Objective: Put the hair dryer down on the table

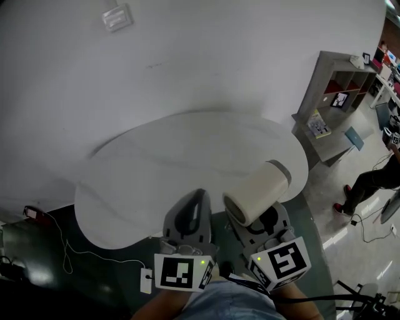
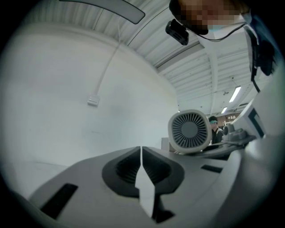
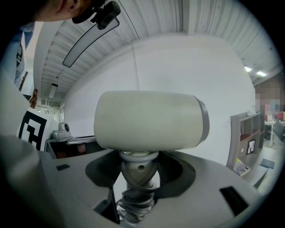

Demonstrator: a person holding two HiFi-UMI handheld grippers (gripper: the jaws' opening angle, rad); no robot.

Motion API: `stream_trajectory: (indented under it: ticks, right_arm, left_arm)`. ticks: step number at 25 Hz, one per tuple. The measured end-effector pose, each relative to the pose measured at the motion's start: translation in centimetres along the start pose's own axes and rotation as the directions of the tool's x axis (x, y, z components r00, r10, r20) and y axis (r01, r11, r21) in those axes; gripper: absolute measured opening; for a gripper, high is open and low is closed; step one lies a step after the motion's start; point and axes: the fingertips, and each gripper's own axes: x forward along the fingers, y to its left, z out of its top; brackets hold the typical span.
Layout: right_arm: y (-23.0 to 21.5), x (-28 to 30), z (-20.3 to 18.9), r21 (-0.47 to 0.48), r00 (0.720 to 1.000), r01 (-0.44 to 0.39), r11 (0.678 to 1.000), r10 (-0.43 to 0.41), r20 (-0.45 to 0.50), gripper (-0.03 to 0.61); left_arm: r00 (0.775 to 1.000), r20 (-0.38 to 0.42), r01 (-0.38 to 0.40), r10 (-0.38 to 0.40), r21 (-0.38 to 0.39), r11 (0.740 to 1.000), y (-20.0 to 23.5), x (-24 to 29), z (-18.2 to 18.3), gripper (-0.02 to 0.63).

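The hair dryer [image 1: 256, 190] is a cream barrel with a grey rim at one end. My right gripper [image 1: 262, 222] is shut on its handle and holds it over the near right edge of the round white table [image 1: 156, 169]. In the right gripper view the barrel [image 3: 149, 120] lies crosswise above the jaws, and the handle with its wound cord [image 3: 137, 178] is clamped between them. My left gripper [image 1: 197, 197] is just left of it, shut and empty. The left gripper view shows its jaws closed [image 2: 141, 153] and the dryer's round rear grille [image 2: 189, 130] off to the right.
A grey shelf unit [image 1: 337, 94] with books stands at the right by the wall. A person's legs [image 1: 369, 184] show at the right edge. A white cable with an adapter [image 1: 145, 280] lies on the dark floor at the lower left. A wall socket [image 1: 117, 17] is above.
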Motion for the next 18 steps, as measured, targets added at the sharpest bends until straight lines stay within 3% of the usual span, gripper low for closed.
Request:
stream_trajectory:
  ticks: [18]
  right_arm:
    - [-4.3,16.7,1.5,-0.012,0.997,0.034,0.999,-0.035,-0.063,0.227]
  left_arm:
    - [1.000,-0.014,0.026,-0.027,-0.061,0.998,11.7,12.7,-1.0,0.017]
